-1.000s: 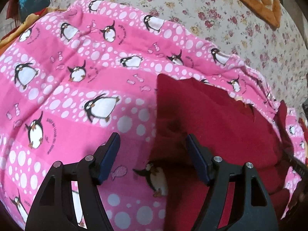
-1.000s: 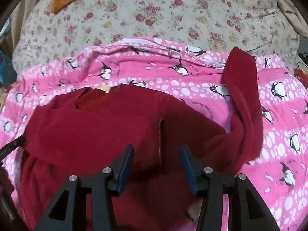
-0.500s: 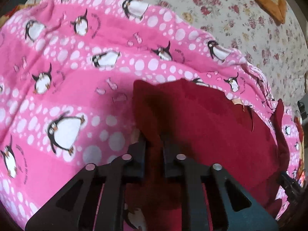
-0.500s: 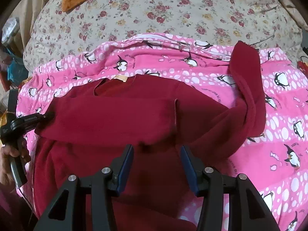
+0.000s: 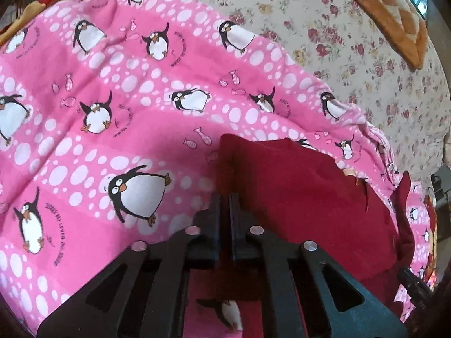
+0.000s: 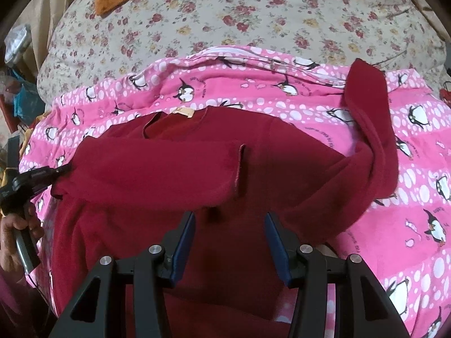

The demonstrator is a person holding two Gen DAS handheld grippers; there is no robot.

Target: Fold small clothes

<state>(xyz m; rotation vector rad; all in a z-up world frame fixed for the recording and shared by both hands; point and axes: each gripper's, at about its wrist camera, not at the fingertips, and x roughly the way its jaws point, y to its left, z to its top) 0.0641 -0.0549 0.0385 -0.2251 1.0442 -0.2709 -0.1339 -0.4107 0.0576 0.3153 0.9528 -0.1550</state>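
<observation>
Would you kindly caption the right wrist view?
Open right gripper hovers over red sweater; left gripper pinches its edge.

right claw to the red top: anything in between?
Nothing visible. The right claw hangs open directly over the red top, with only bare red fabric between and ahead of its fingers. The folded-over sleeve lies just beyond the tips. The left claw is shut on the top's far left edge, clear of that path.

pink penguin blanket (image 5: 141, 118), floral bedsheet (image 6: 253, 14)
</observation>
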